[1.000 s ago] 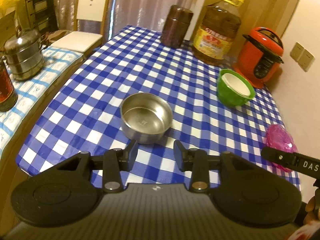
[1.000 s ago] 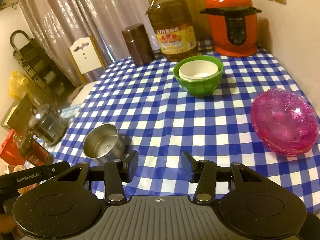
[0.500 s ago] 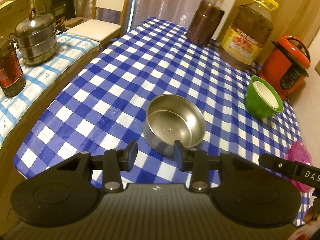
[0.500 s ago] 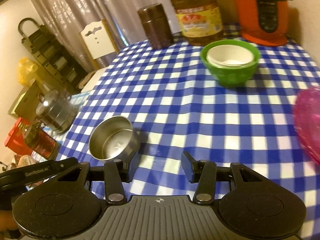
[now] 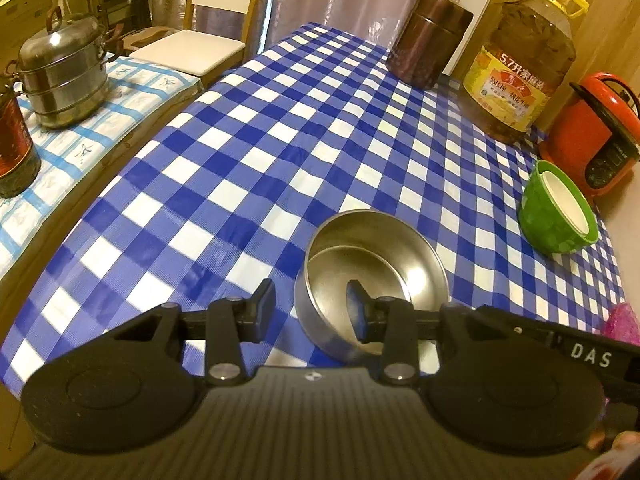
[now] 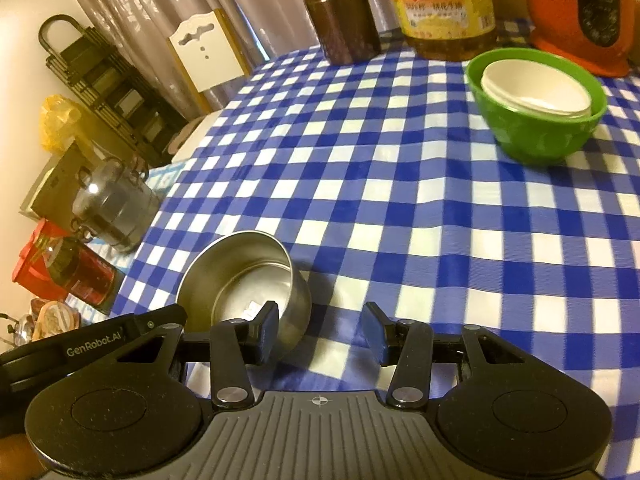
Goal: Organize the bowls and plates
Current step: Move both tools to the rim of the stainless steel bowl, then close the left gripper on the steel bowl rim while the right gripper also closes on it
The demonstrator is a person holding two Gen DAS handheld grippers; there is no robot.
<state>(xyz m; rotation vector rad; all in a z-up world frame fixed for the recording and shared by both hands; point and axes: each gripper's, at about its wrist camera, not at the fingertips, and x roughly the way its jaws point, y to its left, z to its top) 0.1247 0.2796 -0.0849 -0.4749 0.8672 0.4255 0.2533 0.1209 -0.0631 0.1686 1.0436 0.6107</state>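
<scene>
A steel bowl (image 5: 374, 264) stands near the front of the blue checked table (image 5: 280, 152). My left gripper (image 5: 311, 304) is open and straddles the bowl's near left wall, with its right finger inside the bowl and its left finger outside. In the right wrist view the steel bowl (image 6: 244, 280) sits at the lower left, and my right gripper (image 6: 320, 330) is open and empty just to its right. A green bowl (image 6: 536, 120) holds nested white bowls (image 6: 536, 88) at the far right, also in the left wrist view (image 5: 556, 216). A pink dish (image 5: 622, 318) peeks in at the right edge.
A brown canister (image 5: 430, 38), a large oil bottle (image 5: 520, 60) and a red cooker (image 5: 596, 132) stand along the table's far side. A steel steamer pot (image 5: 62, 80) and a dark bottle (image 5: 12, 148) sit on a side counter at the left. A chair (image 5: 200, 46) stands beyond.
My left gripper has moved forward and down onto the steel bowl, so its right finger now sits inside the rim. My right gripper has moved lower and left, toward the bowl.
</scene>
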